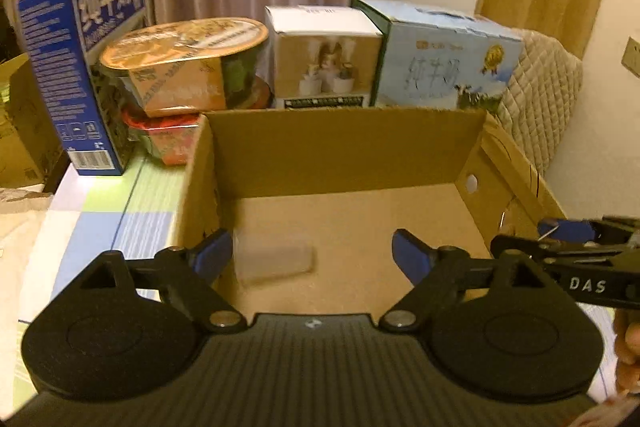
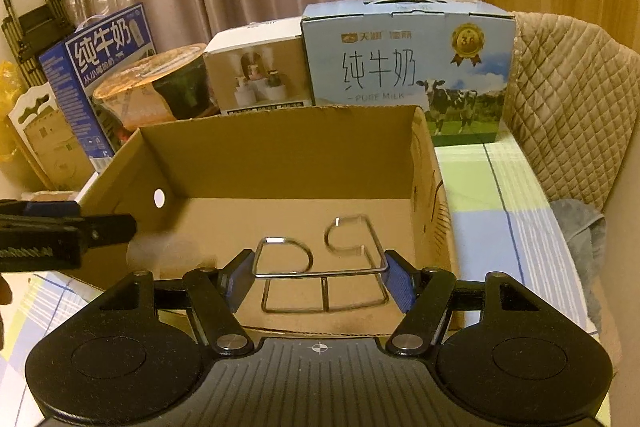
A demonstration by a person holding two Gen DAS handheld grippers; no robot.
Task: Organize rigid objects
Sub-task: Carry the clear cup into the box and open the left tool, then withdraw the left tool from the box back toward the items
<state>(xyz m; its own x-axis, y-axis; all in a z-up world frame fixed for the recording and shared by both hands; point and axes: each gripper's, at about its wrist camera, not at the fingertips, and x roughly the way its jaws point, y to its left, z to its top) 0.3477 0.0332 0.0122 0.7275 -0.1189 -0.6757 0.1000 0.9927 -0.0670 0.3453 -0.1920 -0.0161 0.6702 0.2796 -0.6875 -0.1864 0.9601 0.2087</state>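
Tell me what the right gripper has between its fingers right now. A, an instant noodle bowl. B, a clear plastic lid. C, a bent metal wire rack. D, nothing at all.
C: in the right wrist view the right gripper has its blue pads pressed against both sides of the wire rack, over the open cardboard box; the left gripper is open with nothing between its fingers.

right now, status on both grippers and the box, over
Right gripper shut on wire rack, held over cardboard box. Left gripper open, nothing between its fingers. Clear plastic container on the box floor. Nothing in the way.
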